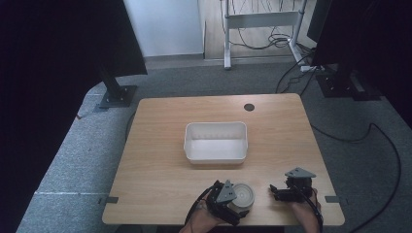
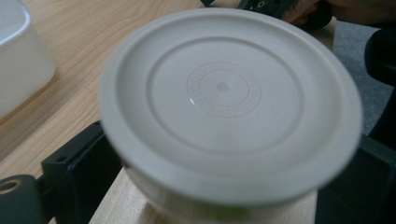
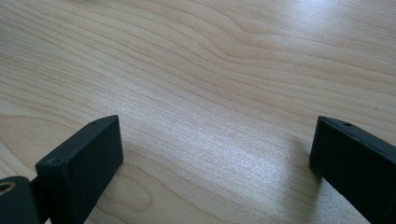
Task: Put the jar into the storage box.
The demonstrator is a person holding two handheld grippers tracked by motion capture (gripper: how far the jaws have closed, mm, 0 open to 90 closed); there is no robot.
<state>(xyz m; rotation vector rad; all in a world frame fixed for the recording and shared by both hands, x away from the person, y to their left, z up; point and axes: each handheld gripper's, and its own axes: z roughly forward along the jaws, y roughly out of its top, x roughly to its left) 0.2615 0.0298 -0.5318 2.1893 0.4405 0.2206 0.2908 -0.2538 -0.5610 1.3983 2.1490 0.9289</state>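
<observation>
A round white lidded container [image 1: 244, 193] stands near the front edge of the wooden table [image 1: 160, 145]. My left gripper [image 1: 232, 204] holds it from the person's side. In the left gripper view its ribbed lid [image 2: 224, 88] fills the middle, and the two black jaws press against the body on either side, so the left gripper [image 2: 219, 186] is shut on it. My right gripper [image 1: 277, 192] lies to the right of the container, apart from it. It stands open [image 3: 215, 158], jaws wide over bare wood with nothing between them.
An empty white rectangular bin [image 1: 215, 154] sits mid-table, also at the left edge of the left gripper view [image 2: 18, 60]. A dark grommet hole [image 1: 249, 107] marks the far side. Black stand bases [image 1: 116, 94] and cables [image 1: 384, 141] lie on the grey carpet.
</observation>
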